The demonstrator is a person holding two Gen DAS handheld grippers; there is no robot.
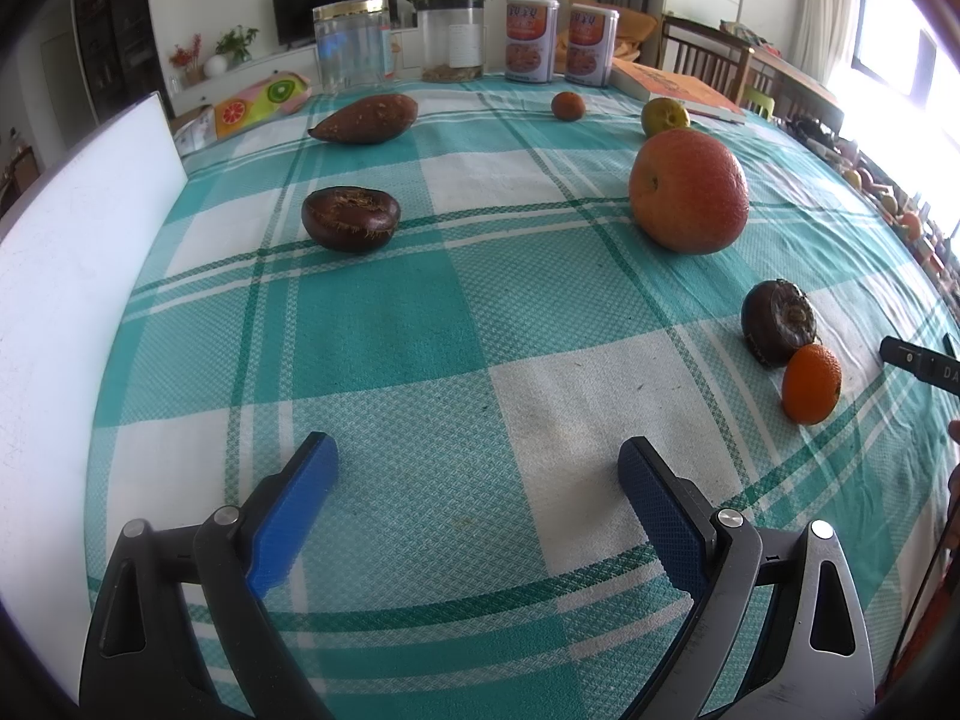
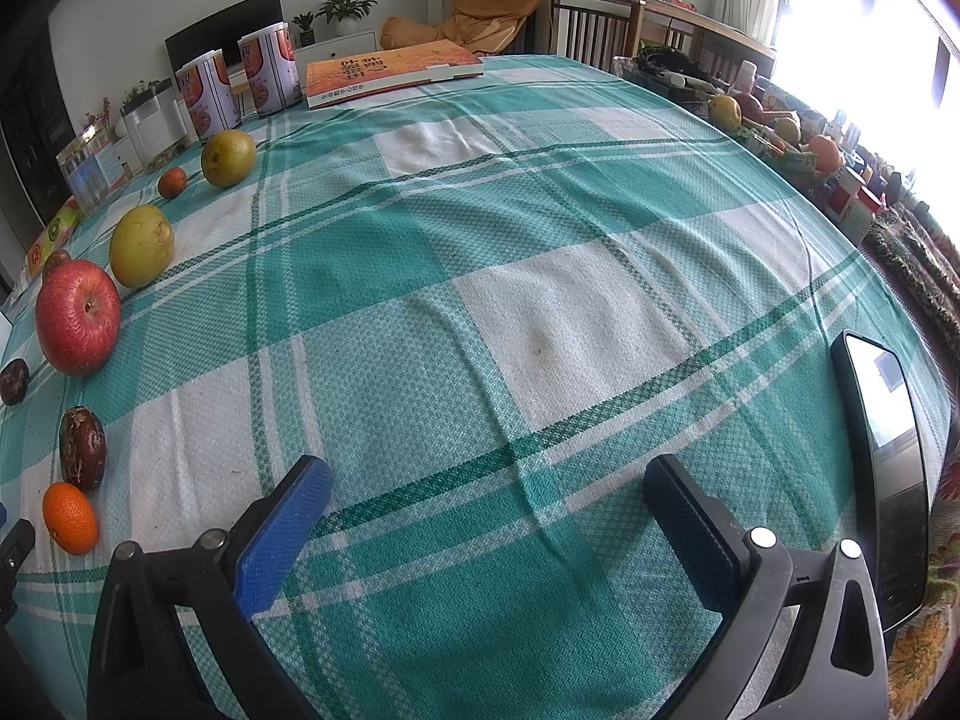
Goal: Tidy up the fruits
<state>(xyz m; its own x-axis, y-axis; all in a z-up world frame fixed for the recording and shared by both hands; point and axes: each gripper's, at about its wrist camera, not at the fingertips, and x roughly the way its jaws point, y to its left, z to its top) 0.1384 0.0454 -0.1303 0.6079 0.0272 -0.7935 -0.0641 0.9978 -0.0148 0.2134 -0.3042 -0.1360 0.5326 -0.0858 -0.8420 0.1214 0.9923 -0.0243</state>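
Observation:
Fruits lie scattered on a teal checked tablecloth (image 1: 384, 324). In the left wrist view I see a large red apple (image 1: 689, 191), a dark chestnut-like fruit (image 1: 350, 219), a sweet potato (image 1: 363, 118), a small dark fruit (image 1: 777, 322), a small orange (image 1: 811, 384), a far small orange (image 1: 567, 105) and a green-yellow fruit (image 1: 665, 115). My left gripper (image 1: 477, 459) is open and empty above the cloth. In the right wrist view the red apple (image 2: 78, 316), a yellow fruit (image 2: 141, 246), a green fruit (image 2: 228, 157), a dark date (image 2: 83, 447) and a small orange (image 2: 70, 518) line the left. My right gripper (image 2: 486, 480) is open and empty.
A white board (image 1: 72, 300) stands at the left table edge. Jars (image 1: 350, 43), two cans (image 1: 531, 39) and an orange book (image 2: 390, 71) stand at the back. A phone (image 2: 888, 450) lies at the right edge, and a basket of fruit (image 2: 774, 126) beyond it.

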